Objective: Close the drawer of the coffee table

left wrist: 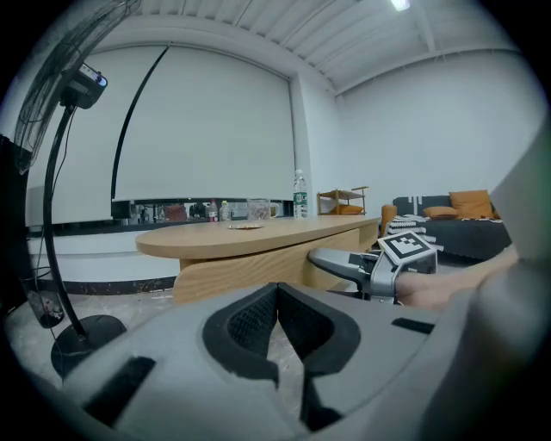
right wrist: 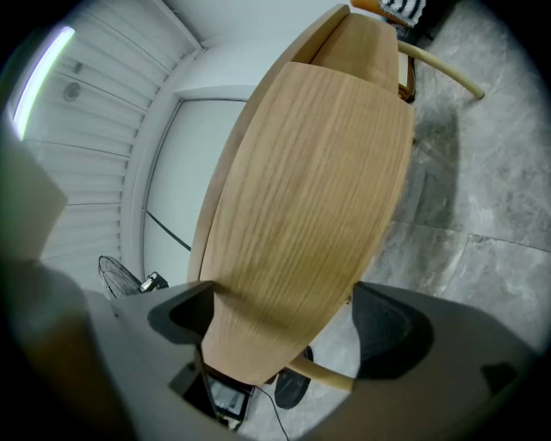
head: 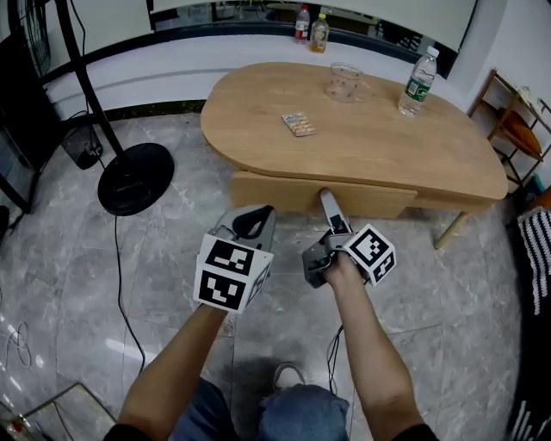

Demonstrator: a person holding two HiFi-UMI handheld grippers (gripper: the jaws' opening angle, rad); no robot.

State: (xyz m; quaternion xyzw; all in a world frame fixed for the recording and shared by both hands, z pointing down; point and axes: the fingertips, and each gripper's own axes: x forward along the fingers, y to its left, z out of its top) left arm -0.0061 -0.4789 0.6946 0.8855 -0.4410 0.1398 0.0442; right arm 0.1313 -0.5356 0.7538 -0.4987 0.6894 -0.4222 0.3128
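Because the right gripper point(head: 328, 207) has its jaws spread wide with nothing clamped between them, it looks set to push rather than grip: its own view is filled by the wooden front of the drawer point(head: 320, 195), which lies close ahead across the gap. From the head view one jaw tip reaches the drawer front near its middle; whether it actually touches I cannot tell. The left gripper point(left wrist: 277, 312) hangs back beside the right one, its pads pressed together on nothing, well short of the furniture.

The drawer sits under the near edge of the coffee table point(head: 362, 146), and its front seems to stand out a little past that edge. So I judge the closing not finished: the approach is made and the final push inward is left.

Counted:
- one coffee table
- one drawer
- two grippers

On the top:
- one water bottle point(head: 418, 82)
- one clear cup point(head: 345, 82)
- one small blister pack point(head: 299, 124)

On the ledge behind stand two more bottles point(head: 302, 23). A single standing fan point(head: 135, 177) is on the floor to the left.
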